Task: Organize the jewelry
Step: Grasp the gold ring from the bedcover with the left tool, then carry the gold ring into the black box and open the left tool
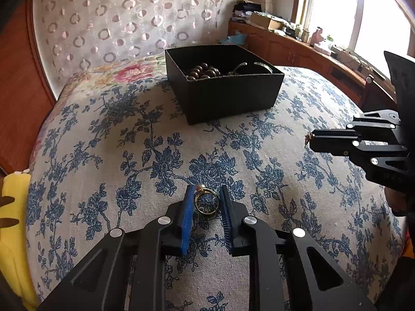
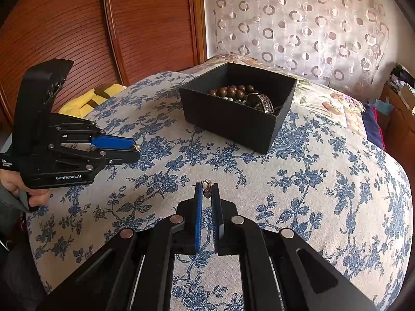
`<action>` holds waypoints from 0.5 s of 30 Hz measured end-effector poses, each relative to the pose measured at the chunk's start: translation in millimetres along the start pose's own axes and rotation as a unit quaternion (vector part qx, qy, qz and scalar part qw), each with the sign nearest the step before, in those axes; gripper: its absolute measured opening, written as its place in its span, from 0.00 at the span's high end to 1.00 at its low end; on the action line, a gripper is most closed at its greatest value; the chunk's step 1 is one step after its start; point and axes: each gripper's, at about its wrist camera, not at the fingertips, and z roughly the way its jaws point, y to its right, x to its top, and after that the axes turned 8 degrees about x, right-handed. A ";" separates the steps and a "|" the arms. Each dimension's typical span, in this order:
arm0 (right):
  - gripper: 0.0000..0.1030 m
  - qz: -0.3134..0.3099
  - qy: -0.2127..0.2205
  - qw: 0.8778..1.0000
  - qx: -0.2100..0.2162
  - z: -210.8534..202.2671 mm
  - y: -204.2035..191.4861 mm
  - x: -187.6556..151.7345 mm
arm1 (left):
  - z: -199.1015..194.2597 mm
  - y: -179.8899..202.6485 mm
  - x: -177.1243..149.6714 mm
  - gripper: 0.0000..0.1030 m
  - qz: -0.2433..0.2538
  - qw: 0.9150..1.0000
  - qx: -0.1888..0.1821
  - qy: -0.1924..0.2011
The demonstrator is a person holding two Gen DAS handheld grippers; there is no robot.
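Observation:
A gold ring point(image 1: 206, 202) lies on the blue-flowered bedspread point(image 1: 109, 155) between the blue pads of my left gripper point(image 1: 206, 189), and both pads touch its rim. From the right wrist view the left gripper point(image 2: 136, 149) reaches in from the left, low over the cloth. My right gripper point(image 2: 206, 185) is shut on a small brownish-gold earring point(image 2: 206, 188) held above the cloth; it enters the left wrist view at the right edge point(image 1: 312, 140). Behind both stands an open black box point(image 1: 228, 98) point(image 2: 233, 124) holding brown wooden beads point(image 1: 203, 70) point(image 2: 230, 91) and a metal bracelet point(image 2: 264, 103).
A yellow object point(image 1: 13, 220) point(image 2: 88, 101) lies off the bed's left side by a wooden sliding door point(image 2: 77, 26). A curtain with circles point(image 1: 124, 20) hangs behind the bed. A cluttered wooden cabinet point(image 1: 298, 49) runs under the window at right.

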 end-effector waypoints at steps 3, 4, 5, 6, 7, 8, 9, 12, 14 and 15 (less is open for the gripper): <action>0.92 0.000 0.001 1.000 -0.001 0.2 0.3 1.2 | -1.7 -4.1 2.9 0.82 -0.009 1.000 0.001 0.004; 0.92 0.000 0.002 1.000 -0.002 -0.1 0.7 2.4 | -2.8 -5.0 4.3 0.82 -0.010 1.000 0.001 0.006; 0.92 0.000 0.004 1.000 -0.002 -0.8 1.3 4.4 | -3.9 -6.9 6.3 0.82 -0.012 1.000 0.001 0.009; 0.92 0.000 0.007 1.000 -0.003 -2.1 2.0 6.7 | -5.4 -8.9 9.0 0.82 -0.014 1.000 0.001 0.013; 0.92 -0.001 0.009 1.000 -0.004 -3.2 3.0 9.4 | -7.1 -10.4 12.3 0.82 -0.015 1.000 0.000 0.017; 0.92 -0.002 0.013 1.000 -0.005 -4.9 4.3 12.7 | -8.9 -11.2 16.4 0.82 -0.015 1.000 0.000 0.021; 0.92 -0.003 0.019 1.000 -0.007 -7.0 5.5 17.6 | -10.1 -11.5 19.8 0.82 -0.015 1.000 0.001 0.025; 0.92 -0.006 0.032 0.999 -0.009 -11.5 10.4 31.3 | -14.1 -11.7 33.0 0.82 -0.014 0.999 0.001 0.038; 0.92 -0.007 0.042 0.999 -0.014 -13.9 15.2 41.4 | -15.5 -10.8 40.3 0.82 -0.013 0.999 0.000 0.046; 0.92 -0.007 0.049 0.999 -0.018 -15.4 18.7 47.7 | -16.3 -10.5 45.6 0.82 -0.012 0.999 0.001 0.051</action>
